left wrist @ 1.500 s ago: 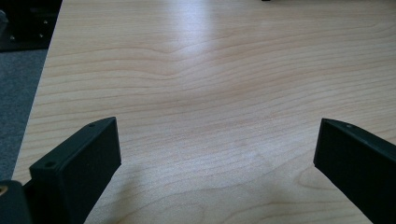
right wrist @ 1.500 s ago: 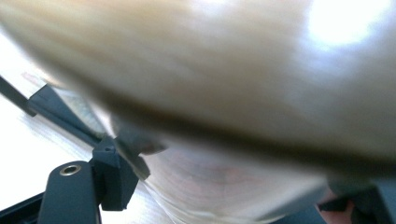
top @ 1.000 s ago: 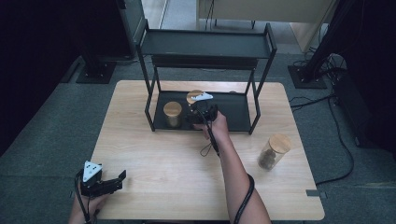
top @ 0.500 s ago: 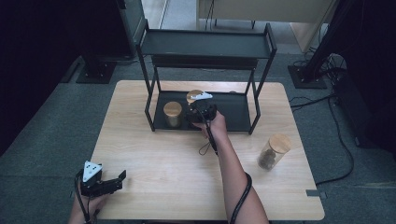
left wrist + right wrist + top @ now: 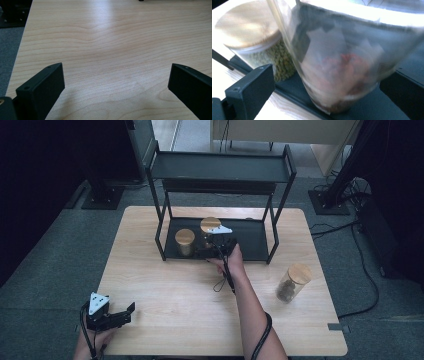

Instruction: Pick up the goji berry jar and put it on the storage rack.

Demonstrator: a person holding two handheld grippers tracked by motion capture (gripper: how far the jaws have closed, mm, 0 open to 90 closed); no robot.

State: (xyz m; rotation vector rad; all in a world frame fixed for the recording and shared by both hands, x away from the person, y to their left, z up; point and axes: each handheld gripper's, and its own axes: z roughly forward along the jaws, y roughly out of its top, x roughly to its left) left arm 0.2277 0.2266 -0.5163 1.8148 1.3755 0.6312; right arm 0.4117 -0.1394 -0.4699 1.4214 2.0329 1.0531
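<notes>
A glass jar with reddish contents (image 5: 342,75) stands tilted on the black lower tray (image 5: 372,110) of the shelf rack, its wooden lid (image 5: 210,225) showing from above. My right gripper (image 5: 327,80) is open around it, and the left jaw stands clear of the glass. A second wooden-lidded jar, holding green lentils (image 5: 262,50), sits just left of it (image 5: 184,241). At the table's near left corner my left gripper (image 5: 125,314) rests open, with bare wood between its jaws (image 5: 116,77).
A third jar with dark contents (image 5: 292,282) stands on the table at the right, outside the rack. The black two-tier rack (image 5: 220,167) has thin posts (image 5: 159,232) in front and an upper shelf overhead. The table edge (image 5: 22,45) runs close on the left.
The right gripper has stayed at the rack's lower tray around the jar, with barely any shift. The left gripper has not moved.
</notes>
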